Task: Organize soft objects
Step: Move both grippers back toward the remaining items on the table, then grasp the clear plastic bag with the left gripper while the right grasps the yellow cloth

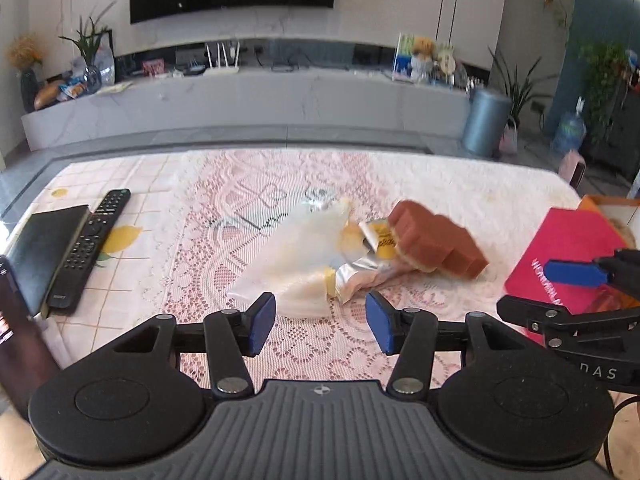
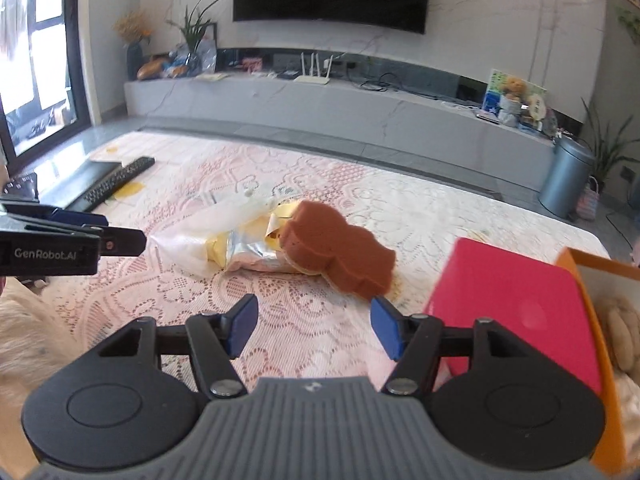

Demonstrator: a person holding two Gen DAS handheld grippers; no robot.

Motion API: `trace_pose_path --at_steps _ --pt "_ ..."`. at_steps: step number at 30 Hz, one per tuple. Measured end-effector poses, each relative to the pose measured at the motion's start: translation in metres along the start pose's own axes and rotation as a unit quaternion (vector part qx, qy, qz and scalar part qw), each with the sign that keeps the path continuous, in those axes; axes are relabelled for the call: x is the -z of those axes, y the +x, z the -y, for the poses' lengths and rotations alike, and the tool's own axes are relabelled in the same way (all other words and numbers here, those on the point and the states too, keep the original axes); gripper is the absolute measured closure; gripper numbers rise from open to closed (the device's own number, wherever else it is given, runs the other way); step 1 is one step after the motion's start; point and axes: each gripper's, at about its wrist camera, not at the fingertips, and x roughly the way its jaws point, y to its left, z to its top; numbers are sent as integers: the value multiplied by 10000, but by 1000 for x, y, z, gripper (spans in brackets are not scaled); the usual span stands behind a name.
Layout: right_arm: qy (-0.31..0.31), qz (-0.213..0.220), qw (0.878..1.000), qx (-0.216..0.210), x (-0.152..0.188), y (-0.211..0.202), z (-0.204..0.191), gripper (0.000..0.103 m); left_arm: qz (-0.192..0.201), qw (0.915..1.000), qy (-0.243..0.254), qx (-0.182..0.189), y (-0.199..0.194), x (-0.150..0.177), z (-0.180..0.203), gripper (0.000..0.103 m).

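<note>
A brown wavy-edged sponge (image 1: 436,240) (image 2: 340,248) leans on a crumpled silver and yellow packet (image 1: 360,276) (image 2: 248,252). Left of them lies a white plastic bag (image 1: 300,256) (image 2: 192,240), all on the pink lace tablecloth (image 1: 320,344). My left gripper (image 1: 320,312) is open just short of the bag's near edge, with nothing between its pads. My right gripper (image 2: 314,316) is open in front of the sponge, also with nothing between its pads. Each gripper shows from the side in the other's view: the right (image 1: 576,274), the left (image 2: 112,236).
A black remote (image 1: 92,248) (image 2: 116,184) and a black notebook (image 1: 40,252) lie at the table's left. At the right a pink box lid (image 1: 560,256) (image 2: 512,300) leans by an orange box (image 2: 588,304) that holds pale plush items (image 2: 620,332). Beyond the table stands a TV bench.
</note>
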Motion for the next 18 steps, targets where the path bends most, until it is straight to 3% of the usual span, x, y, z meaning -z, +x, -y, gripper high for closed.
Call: trace_pose_path --at_steps 6,11,18 --pt "-359 -307 9989 40 -14 55 -1 39 -285 9988 357 -182 46 -7 -2 42" --pt "-550 -522 9970 144 -17 90 3 39 -491 9986 175 14 67 -3 -15 41" --pt "-537 -344 9979 -77 -27 95 -5 39 -571 9967 556 -175 80 -4 -14 40"
